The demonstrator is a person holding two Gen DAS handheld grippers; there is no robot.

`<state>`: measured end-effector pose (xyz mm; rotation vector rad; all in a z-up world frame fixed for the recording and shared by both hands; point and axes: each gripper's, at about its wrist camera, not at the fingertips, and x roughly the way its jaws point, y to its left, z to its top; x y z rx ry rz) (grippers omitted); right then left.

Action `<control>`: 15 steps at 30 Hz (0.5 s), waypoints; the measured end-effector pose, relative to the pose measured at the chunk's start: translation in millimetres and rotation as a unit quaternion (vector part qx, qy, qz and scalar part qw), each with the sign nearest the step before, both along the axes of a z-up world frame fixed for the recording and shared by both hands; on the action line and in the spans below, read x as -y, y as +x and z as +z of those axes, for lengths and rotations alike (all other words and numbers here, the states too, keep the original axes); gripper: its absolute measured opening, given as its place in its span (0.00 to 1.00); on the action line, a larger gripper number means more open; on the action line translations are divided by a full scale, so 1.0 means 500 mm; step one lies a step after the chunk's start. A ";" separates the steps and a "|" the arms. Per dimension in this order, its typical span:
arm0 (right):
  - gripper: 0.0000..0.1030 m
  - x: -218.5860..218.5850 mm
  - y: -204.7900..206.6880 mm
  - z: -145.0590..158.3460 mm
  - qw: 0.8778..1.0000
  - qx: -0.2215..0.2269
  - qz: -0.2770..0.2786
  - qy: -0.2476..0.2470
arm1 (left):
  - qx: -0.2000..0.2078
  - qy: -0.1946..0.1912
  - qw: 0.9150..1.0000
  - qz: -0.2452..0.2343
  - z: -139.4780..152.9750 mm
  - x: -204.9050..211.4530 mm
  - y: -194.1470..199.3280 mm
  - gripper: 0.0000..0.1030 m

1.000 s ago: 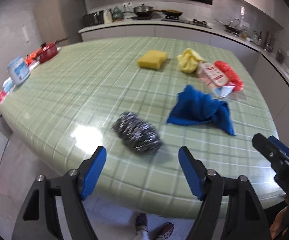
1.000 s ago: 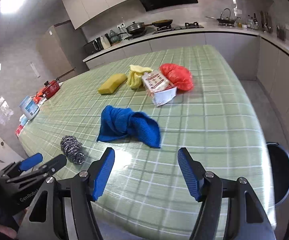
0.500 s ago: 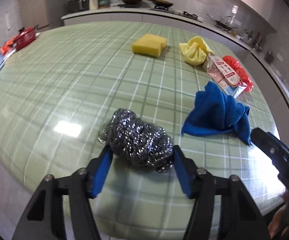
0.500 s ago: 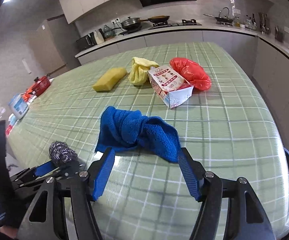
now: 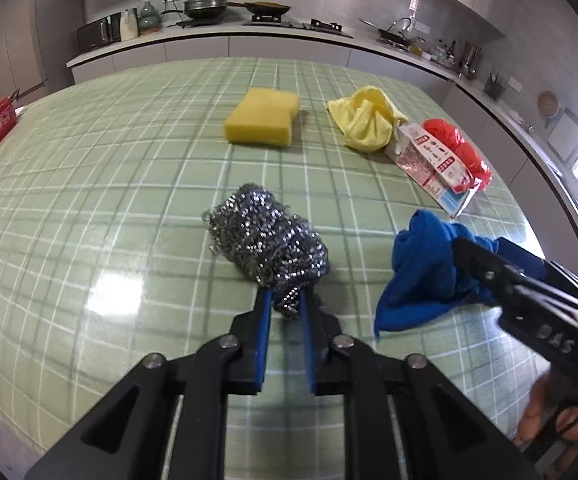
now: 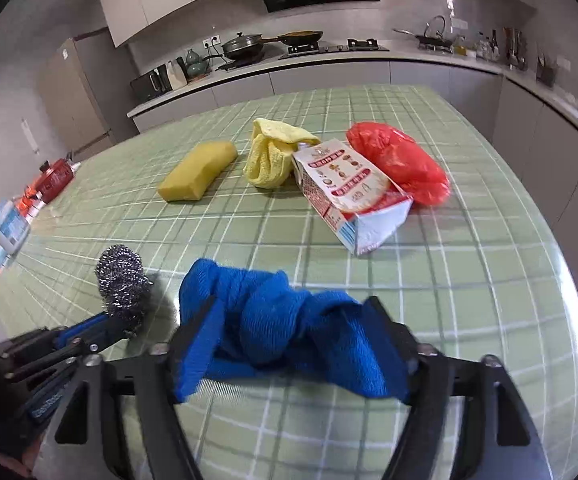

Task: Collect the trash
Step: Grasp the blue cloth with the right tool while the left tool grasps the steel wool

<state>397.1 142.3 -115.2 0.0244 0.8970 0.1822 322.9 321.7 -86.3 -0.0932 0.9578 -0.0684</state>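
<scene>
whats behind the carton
A red bag lies right behind the carton, touching it; the carton covers the bag's near edge. The yellow cloth is beside the carton.

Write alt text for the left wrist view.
The left gripper is closing on a steel wool scrubber on a green checked table. Beyond lie a yellow sponge, yellow cloth and carton.

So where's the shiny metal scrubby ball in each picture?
Left wrist view: the steel wool scrubber sits in the middle, its near end between the closing left gripper's blue pads.
Right wrist view: low on the left, at the tip of that same gripper.
Shared landmark: the yellow sponge, farther back on the table.
</scene>
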 end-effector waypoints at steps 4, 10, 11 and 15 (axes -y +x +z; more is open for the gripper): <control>0.77 -0.013 0.019 -0.016 1.000 -0.007 0.009 -0.004 | 0.012 -0.008 1.000 0.003 0.016 -0.011 0.009 0.62; 0.48 -0.033 0.021 -0.043 0.999 -0.027 0.030 0.009 | 0.001 -0.015 1.000 0.007 -0.005 -0.021 0.049 0.61; 0.39 -0.035 0.021 -0.046 0.999 -0.033 0.035 0.018 | -0.003 -0.019 1.000 0.006 -0.011 -0.023 0.053 0.56; 0.37 -0.038 0.013 -0.044 0.999 -0.029 0.036 0.016 | 0.003 -0.028 1.000 0.004 -0.019 -0.030 0.052 0.42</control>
